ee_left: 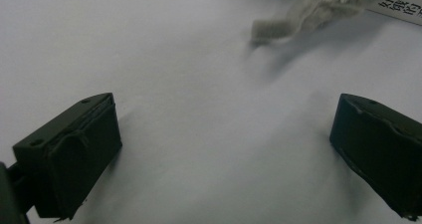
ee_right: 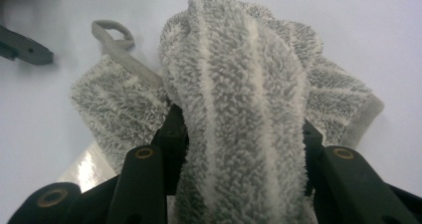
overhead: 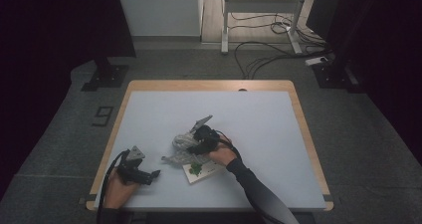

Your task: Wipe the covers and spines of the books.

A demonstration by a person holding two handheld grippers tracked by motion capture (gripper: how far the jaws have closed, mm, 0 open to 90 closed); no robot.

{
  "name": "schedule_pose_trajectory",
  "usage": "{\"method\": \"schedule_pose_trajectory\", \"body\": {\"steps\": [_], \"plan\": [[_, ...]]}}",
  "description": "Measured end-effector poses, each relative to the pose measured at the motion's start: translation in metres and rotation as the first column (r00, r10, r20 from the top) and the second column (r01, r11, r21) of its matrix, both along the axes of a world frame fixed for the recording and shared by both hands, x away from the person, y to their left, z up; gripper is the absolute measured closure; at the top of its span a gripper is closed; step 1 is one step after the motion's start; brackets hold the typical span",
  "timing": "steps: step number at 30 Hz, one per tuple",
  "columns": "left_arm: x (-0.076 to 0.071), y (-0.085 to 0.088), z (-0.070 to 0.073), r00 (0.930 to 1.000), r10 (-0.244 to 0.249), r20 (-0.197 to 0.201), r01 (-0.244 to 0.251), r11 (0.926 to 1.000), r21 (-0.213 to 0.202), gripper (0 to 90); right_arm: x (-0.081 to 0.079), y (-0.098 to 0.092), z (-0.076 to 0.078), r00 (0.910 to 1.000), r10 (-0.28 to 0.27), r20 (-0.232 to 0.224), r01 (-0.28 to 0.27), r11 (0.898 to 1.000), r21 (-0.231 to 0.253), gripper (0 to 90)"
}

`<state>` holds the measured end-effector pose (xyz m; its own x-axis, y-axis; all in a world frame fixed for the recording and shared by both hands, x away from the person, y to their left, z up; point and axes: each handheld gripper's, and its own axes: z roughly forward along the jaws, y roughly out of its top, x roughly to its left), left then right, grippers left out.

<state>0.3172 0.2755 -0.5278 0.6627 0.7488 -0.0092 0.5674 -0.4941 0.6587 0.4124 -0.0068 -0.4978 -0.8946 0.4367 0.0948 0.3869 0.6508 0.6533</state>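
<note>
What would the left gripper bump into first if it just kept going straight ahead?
Probably the grey towel: its corner lies ahead of the open left gripper, with bare table between. Depth is hard to judge.

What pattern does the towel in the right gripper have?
Grey terry towel with pale cream stripes, clearest in the right gripper view.

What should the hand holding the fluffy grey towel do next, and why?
Probably lift the towel a little and carry it off the book. The right gripper is shut on a thick fold, but the rest lies bunched on the table and partly over the book. The left gripper waits open nearby.
</note>
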Motion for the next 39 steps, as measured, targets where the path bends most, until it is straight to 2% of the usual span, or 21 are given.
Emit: {"method": "schedule_pose_trajectory", "body": {"steps": [9, 19, 25, 33, 39], "plan": [[0.000, 0.000, 0.000, 1.0000, -0.001, 0.000, 0.001, 1.0000, 0.001, 0.0, -0.004, 0.019, 0.000, 0.9997, 0.026, -0.006, -0.026, 1.000, 0.004, 54.5], [0.000, 0.000, 0.000, 1.0000, 0.000, 0.000, 0.000, 1.0000, 0.001, 0.0, -0.004, 0.030, -0.002, 0.9994, 0.030, -0.017, -0.030, 0.999, 0.030, 54.4], [0.000, 0.000, 0.000, 1.0000, -0.001, 0.000, 0.001, 1.0000, 0.001, 0.0, -0.003, 0.033, -0.004, 0.9992, 0.029, -0.026, -0.028, 0.998, 0.054, 54.2], [0.000, 0.000, 0.000, 1.0000, -0.001, -0.001, 0.001, 1.0000, 0.001, 0.0, -0.006, 0.034, -0.001, 0.9997, 0.022, -0.005, -0.022, 0.999, 0.036, 54.4], [0.000, 0.000, 0.000, 1.0000, 0.000, 0.000, 0.000, 1.0000, 0.000, 0.0, -0.006, 0.028, 0.004, 0.9998, 0.016, -0.009, -0.016, 0.998, 0.056, 54.9]]}}
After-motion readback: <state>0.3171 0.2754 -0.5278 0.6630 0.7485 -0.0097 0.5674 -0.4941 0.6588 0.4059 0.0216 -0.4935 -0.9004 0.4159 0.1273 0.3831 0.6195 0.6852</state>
